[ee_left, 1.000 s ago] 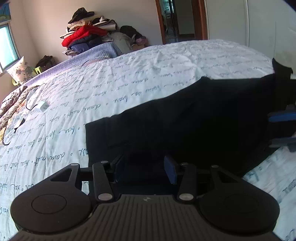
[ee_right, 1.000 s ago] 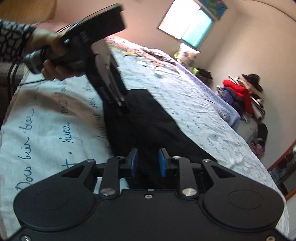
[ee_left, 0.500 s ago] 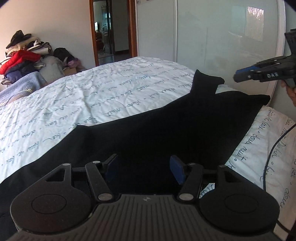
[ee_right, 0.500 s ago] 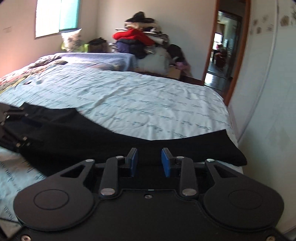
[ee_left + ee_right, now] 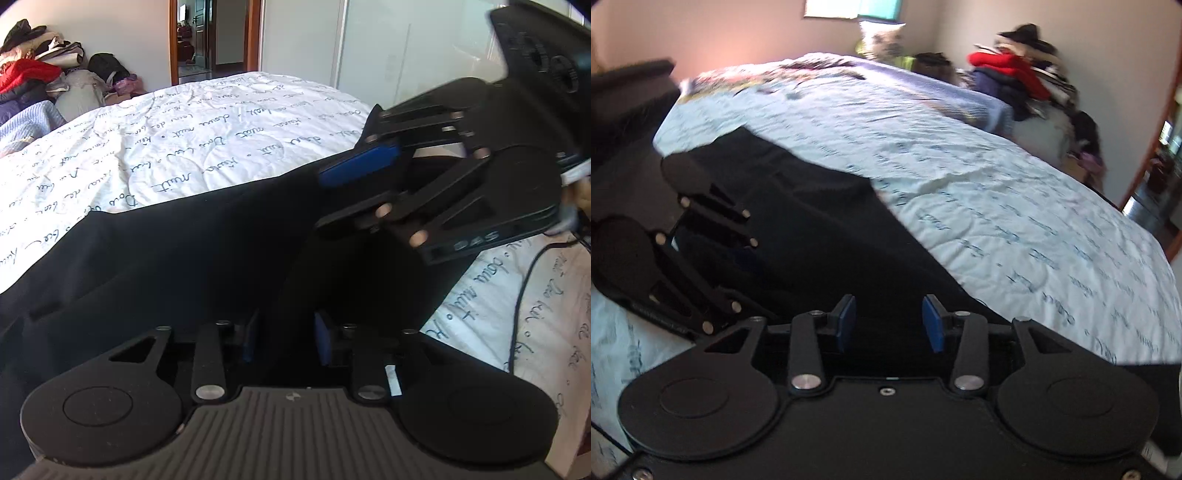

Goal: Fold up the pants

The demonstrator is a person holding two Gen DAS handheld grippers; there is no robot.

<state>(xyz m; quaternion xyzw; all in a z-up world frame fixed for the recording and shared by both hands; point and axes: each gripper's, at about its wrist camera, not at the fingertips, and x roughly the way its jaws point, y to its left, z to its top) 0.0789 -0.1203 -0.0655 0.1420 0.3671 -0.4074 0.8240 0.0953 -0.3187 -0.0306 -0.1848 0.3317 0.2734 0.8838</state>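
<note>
On the bed point(image 5: 229, 147), along its near edge, the black pants point(image 5: 177, 251) lie spread out in a long dark band over the white quilt with its handwritten lettering. Every place below is given relative to that garment.

My left gripper point(image 5: 284, 341) sits low over the near part of the pants, pointing down at the cloth. Its jaws are closing, with the blue pads some way apart. Black fabric fills the gap between them, but it is too dark there to tell whether the pads press on it.

My right gripper point(image 5: 889, 323) is likewise over the near edge of the pants, in its own view. Its jaws are opening, and the two blue pads stand clearly apart with dark cloth lying beneath and between them; neither pad visibly pinches it. (This view is motion-blurred, so fine contact cannot be confirmed.)

From the left camera, my right gripper point(image 5: 360, 168) appears above the far right part of the pants, one blue pad showing. A black cable point(image 5: 524, 288) runs over the quilt to the right of the garment.

Beyond the pants, across the bed, a pile of clothes point(image 5: 33, 77) stands against the wall with a red item on it, and an open doorway point(image 5: 210, 37) lies farther right.
</note>
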